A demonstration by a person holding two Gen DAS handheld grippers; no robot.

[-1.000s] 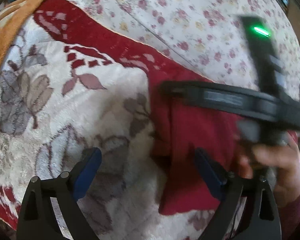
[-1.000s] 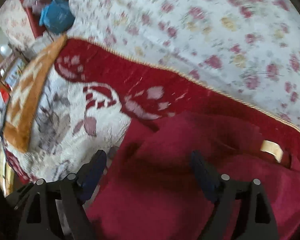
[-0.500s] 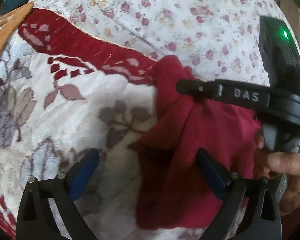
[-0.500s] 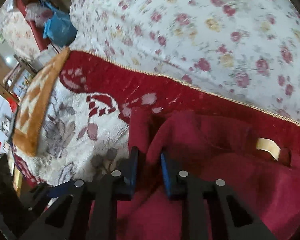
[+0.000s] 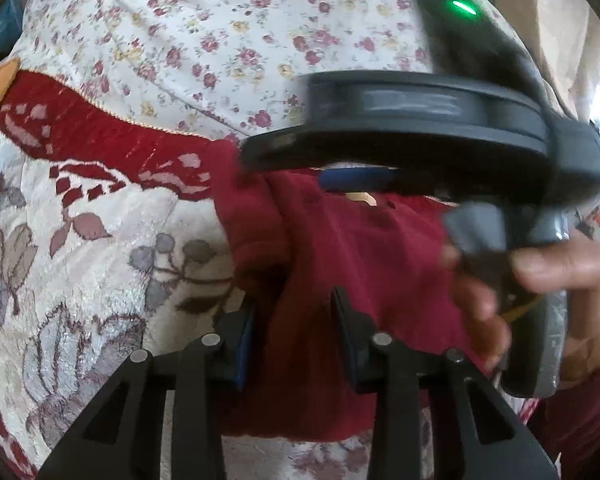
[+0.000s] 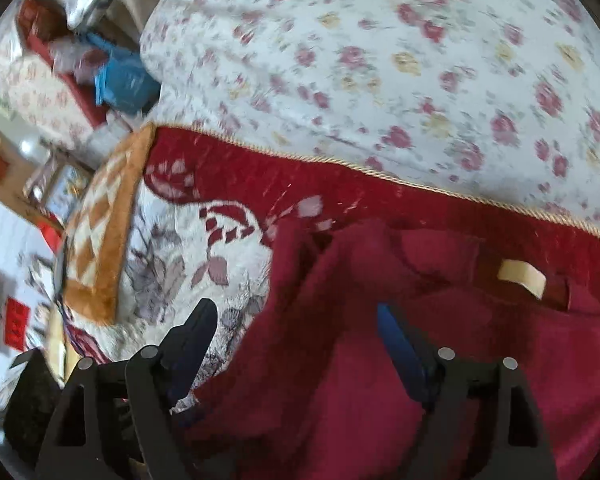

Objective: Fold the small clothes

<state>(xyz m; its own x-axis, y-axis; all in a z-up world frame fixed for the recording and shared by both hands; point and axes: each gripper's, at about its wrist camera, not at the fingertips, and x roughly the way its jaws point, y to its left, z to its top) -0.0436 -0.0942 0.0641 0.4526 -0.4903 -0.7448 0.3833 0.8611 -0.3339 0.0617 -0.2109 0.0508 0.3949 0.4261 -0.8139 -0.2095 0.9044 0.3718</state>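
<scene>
One dark red garment [image 5: 340, 240] lies crumpled on a plush blanket [image 5: 100, 280], cream with grey leaves and a deep red border. In the left wrist view the garment fills the centre and runs toward four o'clock; in the right wrist view it spreads from the middle to the five o'clock edge. One pale tag [image 6: 522, 276] shows at its neckline, toward three o'clock in the right wrist view.

Two grippers are at work, each with two blue-padded fingers. The left gripper [image 5: 294, 332], at six o'clock in its own view, is closing; a raised fold of the red cloth stands between its two fingers, which sit narrow against it, though whether the pads already press it cannot be told for sure. The right gripper [image 6: 296, 344] is opening: its fingers stand wide apart above the garment's left edge, one over the blanket at seven o'clock, the other over the red cloth at five o'clock, pinching nothing.

In the left wrist view the body of that right gripper appears blurred at two o'clock, with one green light [image 5: 464, 7] on top, carried by one hand [image 5: 548, 292] in a dark red sleeve [image 5: 580, 412] at four o'clock.

Beyond the blanket, from ten to two o'clock, spreads one white sheet [image 6: 380, 60] printed with small pink and yellow flowers. One blue bag [image 6: 120, 80] lies at ten o'clock in the right wrist view.
</scene>
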